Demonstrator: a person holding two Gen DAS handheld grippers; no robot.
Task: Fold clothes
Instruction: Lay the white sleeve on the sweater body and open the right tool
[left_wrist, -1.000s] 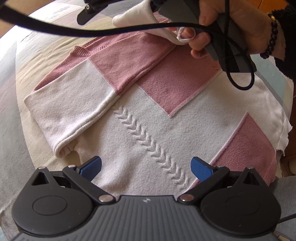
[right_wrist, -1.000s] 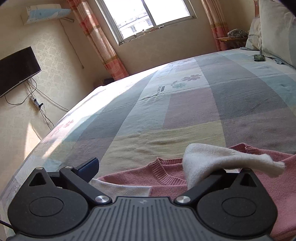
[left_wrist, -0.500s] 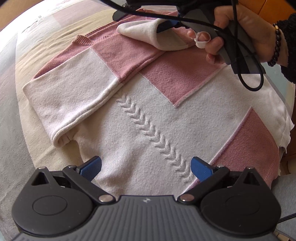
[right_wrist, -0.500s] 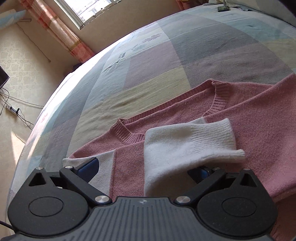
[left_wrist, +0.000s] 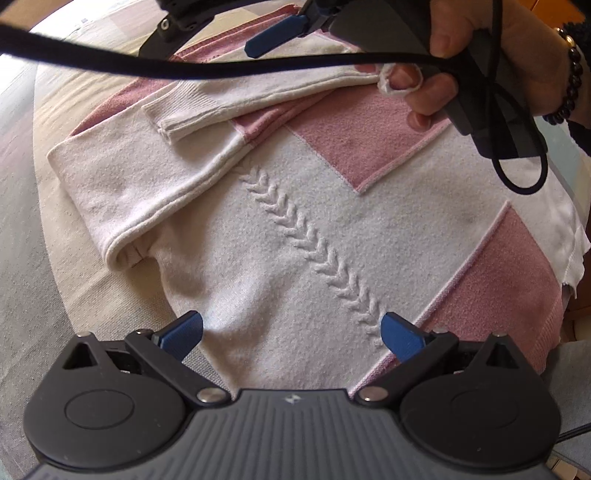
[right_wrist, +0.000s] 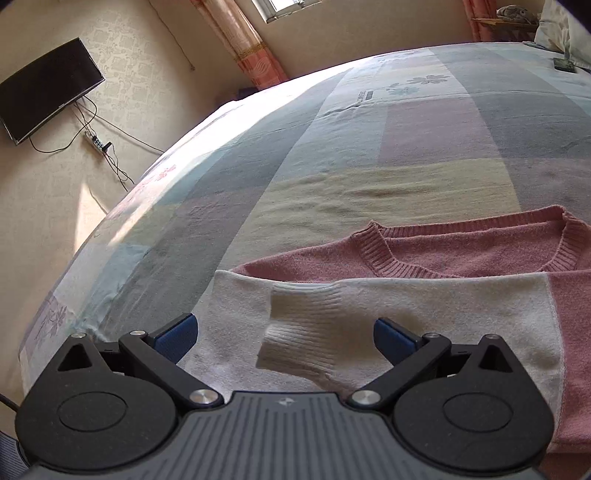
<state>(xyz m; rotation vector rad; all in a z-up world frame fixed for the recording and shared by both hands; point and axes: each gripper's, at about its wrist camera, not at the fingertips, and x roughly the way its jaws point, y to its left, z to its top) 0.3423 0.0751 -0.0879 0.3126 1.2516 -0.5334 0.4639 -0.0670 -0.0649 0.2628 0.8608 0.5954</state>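
A pink and white sweater (left_wrist: 295, 229) lies flat on the bed, its left sleeve (left_wrist: 122, 177) folded in. The other sleeve (left_wrist: 240, 99) lies across the chest, with its ribbed cuff (right_wrist: 306, 332) resting between the fingers of my right gripper (right_wrist: 286, 339), which is open. The pink neckline (right_wrist: 480, 251) sits just beyond. In the left wrist view the right gripper (left_wrist: 275, 33) hovers over the top of the sweater, held by a hand (left_wrist: 480, 40). My left gripper (left_wrist: 291, 332) is open over the hem, holding nothing.
The bed sheet (right_wrist: 369, 147) has pastel patches and stretches far beyond the sweater. A black cable (left_wrist: 184, 66) crosses the top of the left wrist view. A wall TV (right_wrist: 48, 92) and power strip (right_wrist: 96, 142) are at the left, a pillow (right_wrist: 561, 26) far right.
The right gripper came down and the white sleeve it carried now lies flat across the sweater's chest, cuff toward the left. The left gripper stayed over the hem.
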